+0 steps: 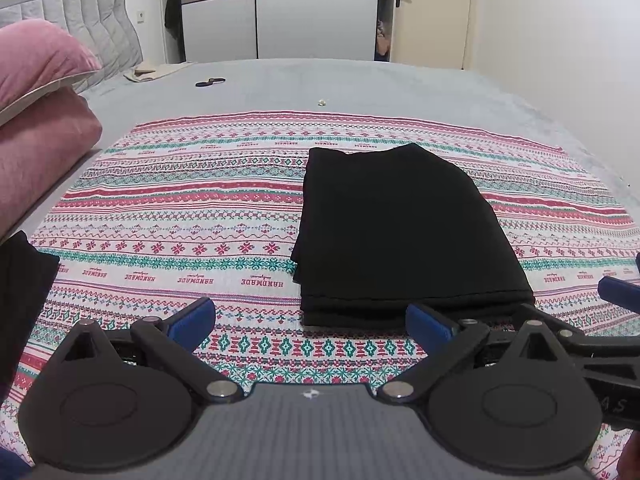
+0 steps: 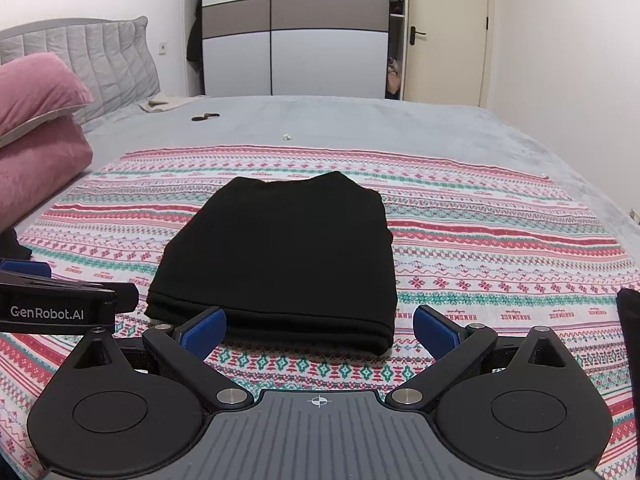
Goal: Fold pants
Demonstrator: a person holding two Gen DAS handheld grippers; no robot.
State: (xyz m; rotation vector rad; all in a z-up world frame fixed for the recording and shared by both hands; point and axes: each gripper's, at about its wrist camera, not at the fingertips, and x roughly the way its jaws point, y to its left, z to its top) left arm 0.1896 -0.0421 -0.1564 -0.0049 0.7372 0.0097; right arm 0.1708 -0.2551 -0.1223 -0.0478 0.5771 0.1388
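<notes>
The black pants [image 1: 404, 232] lie folded in a compact stack of several layers on the patterned cloth [image 1: 192, 208]; they also show in the right wrist view [image 2: 288, 256]. My left gripper [image 1: 312, 322] is open and empty, just in front of the stack's near left corner. My right gripper [image 2: 320, 330] is open and empty, just in front of the stack's near edge. The left gripper's side shows in the right wrist view [image 2: 60, 304]. The right gripper's blue fingertip [image 1: 618, 290] shows at the right edge of the left wrist view.
The patterned cloth [image 2: 500, 240] covers a grey bed [image 1: 360, 84]. Pink pillows [image 1: 36, 120] are stacked at the left by a grey headboard [image 1: 80, 16]. Another dark garment [image 1: 24, 292] lies at the near left. A small black item [image 1: 210, 82] lies far back. A wardrobe and door stand behind.
</notes>
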